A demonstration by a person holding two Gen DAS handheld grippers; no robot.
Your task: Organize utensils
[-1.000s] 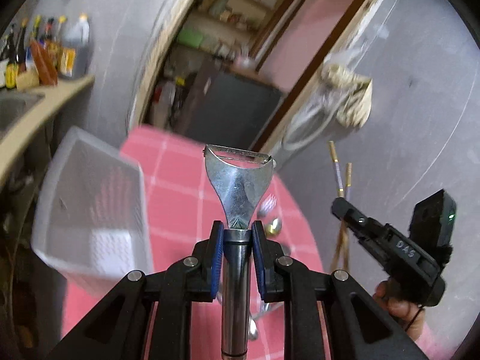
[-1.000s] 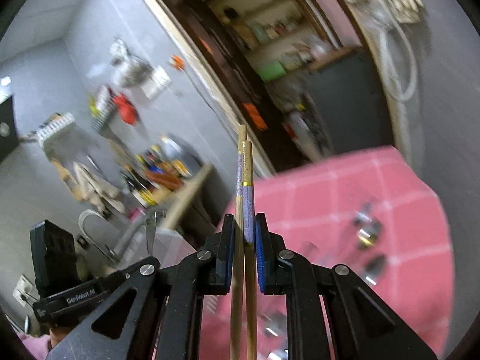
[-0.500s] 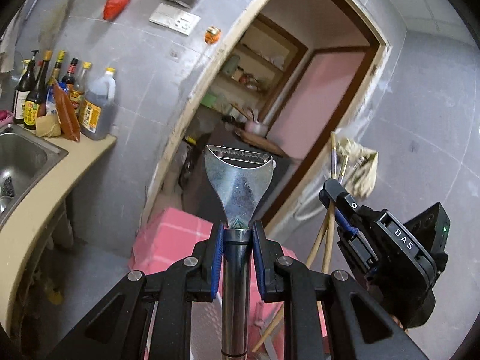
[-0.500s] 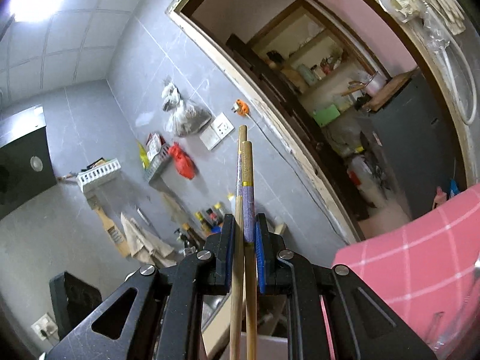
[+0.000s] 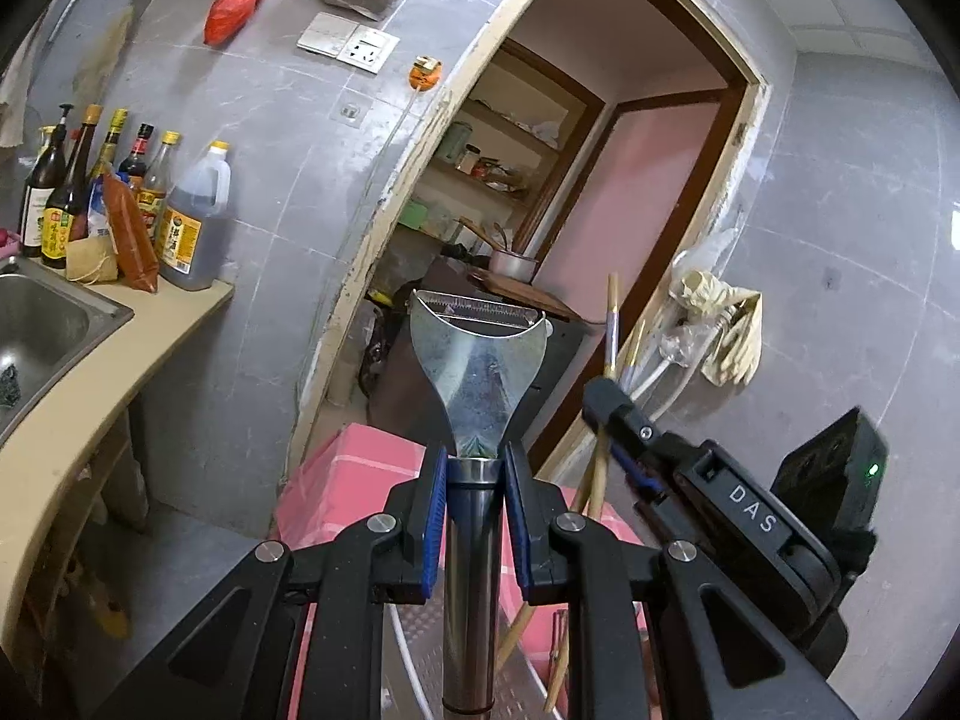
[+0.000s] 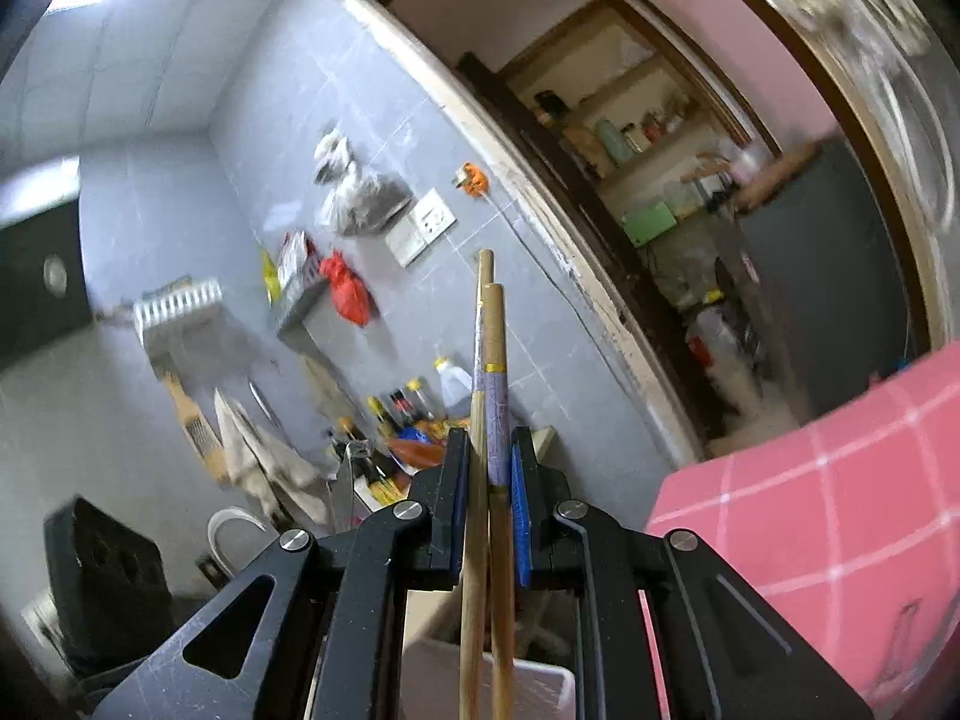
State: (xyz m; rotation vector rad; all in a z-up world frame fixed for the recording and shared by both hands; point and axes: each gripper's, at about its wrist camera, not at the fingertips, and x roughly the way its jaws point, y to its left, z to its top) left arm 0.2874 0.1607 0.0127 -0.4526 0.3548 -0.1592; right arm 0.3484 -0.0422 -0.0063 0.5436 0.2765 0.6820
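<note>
Sink point(image 5: 42, 324) left view only; right: white bin point(image 6: 540, 690).

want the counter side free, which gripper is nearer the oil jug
Left. The left gripper has the jug to its left; the right gripper sits beyond, farther right.

"DAS" on the right gripper point(image 5: 624, 456) body

Ahead of the left gripper point(image 5: 474, 468) the dark open doorway point(image 5: 576, 228) leaves free air, with the pink checked table point(image 5: 354, 474) low beneath. The black right gripper point(image 5: 624, 426) crowds close on its right. Leftward, the beige counter point(image 5: 90, 396) and its cluster of sauce bottles point(image 5: 120, 192) block the way.
</note>
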